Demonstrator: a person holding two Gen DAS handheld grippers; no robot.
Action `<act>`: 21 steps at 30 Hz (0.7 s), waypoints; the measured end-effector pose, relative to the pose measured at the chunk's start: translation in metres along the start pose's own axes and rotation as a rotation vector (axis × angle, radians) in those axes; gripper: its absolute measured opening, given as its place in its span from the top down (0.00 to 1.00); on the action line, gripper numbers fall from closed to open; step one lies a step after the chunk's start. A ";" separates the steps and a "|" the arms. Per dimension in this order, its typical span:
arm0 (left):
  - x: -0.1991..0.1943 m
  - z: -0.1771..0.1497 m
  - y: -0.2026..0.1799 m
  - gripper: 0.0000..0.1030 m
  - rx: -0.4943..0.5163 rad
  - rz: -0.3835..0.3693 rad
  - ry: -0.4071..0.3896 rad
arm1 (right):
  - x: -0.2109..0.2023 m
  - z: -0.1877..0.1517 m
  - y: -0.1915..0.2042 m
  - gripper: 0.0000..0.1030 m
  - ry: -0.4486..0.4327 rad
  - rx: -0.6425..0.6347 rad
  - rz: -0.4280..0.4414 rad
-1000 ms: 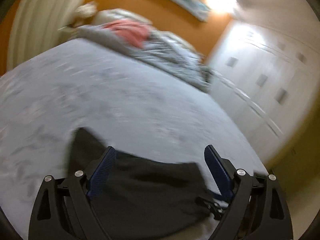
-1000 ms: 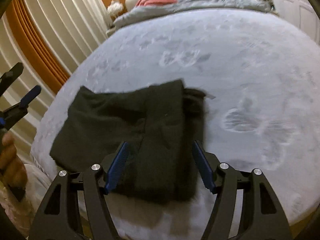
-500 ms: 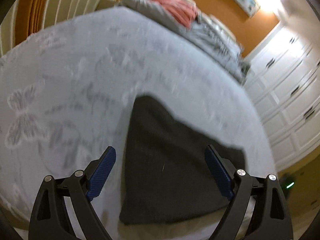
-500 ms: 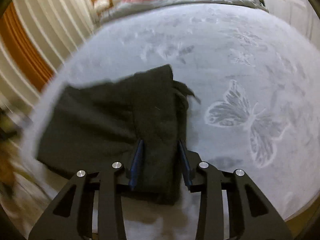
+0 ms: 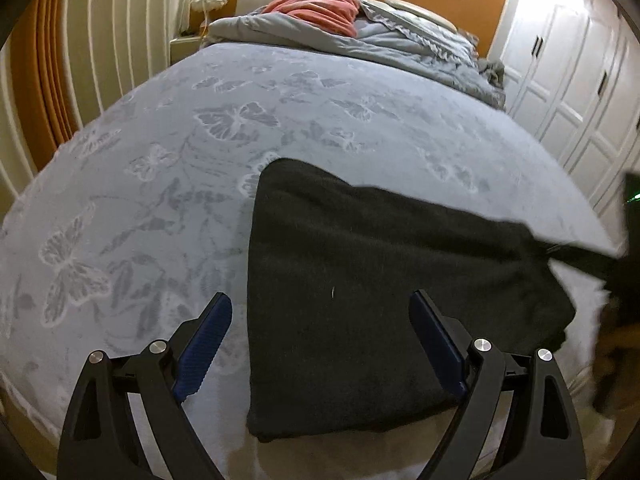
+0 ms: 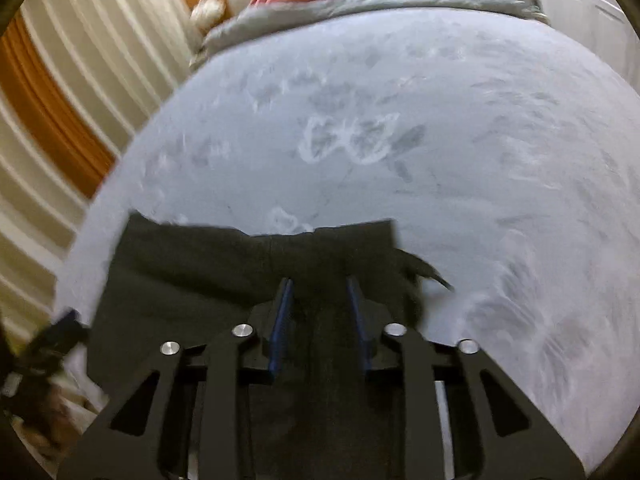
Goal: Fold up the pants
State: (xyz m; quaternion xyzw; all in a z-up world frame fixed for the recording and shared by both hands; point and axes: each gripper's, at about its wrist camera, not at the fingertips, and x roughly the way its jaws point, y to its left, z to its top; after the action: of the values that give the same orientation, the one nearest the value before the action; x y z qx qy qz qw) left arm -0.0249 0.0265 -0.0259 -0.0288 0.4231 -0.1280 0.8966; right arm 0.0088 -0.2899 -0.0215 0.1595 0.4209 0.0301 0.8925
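Note:
The black pants (image 5: 360,280) lie folded into a thick rectangle at the near edge of the grey butterfly-patterned bed cover (image 5: 200,140). My left gripper (image 5: 320,328) is open and empty, its jaws wide apart over the pants' near left corner. In the right wrist view the pants (image 6: 200,264) fill the lower middle. My right gripper (image 6: 320,304) has its jaws narrowed on the pants' right end, cloth bunched between the blue pads (image 6: 282,312). A dark drawstring end (image 6: 428,270) sticks out to the right.
A crumpled grey duvet (image 5: 360,40) with a pink garment (image 5: 316,10) lies at the head of the bed. White curtains (image 5: 100,32) hang on the left, white wardrobe doors (image 5: 568,80) stand on the right. The other hand and gripper show at the right edge (image 5: 628,280).
My right gripper closed from wide open onto the pants' right end and moved lower and closer. My left gripper swung round and lifted back, so the folded pants show from farther away.

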 end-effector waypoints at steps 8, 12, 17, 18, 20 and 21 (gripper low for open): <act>0.008 -0.006 -0.016 0.15 0.052 0.002 0.035 | -0.022 -0.051 -0.008 0.34 0.021 0.024 -0.063; 0.008 -0.005 -0.021 0.15 0.067 0.028 0.008 | -0.011 -0.063 -0.018 0.28 0.026 0.096 -0.057; 0.007 -0.007 -0.011 0.15 0.035 -0.002 0.003 | -0.003 -0.071 -0.025 0.22 0.064 0.168 0.012; 0.008 -0.006 -0.002 0.15 -0.008 -0.024 0.018 | -0.002 -0.073 -0.026 0.22 0.073 0.185 0.045; 0.010 -0.004 0.014 0.15 -0.093 -0.127 0.056 | 0.000 -0.077 -0.028 0.19 0.085 0.208 0.090; 0.013 -0.006 0.028 0.15 -0.163 -0.191 0.064 | 0.001 -0.079 -0.027 0.16 0.086 0.209 0.098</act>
State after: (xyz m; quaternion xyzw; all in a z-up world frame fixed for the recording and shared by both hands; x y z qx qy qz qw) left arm -0.0163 0.0504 -0.0437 -0.1376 0.4556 -0.1789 0.8611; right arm -0.0534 -0.2949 -0.0774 0.2704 0.4514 0.0365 0.8496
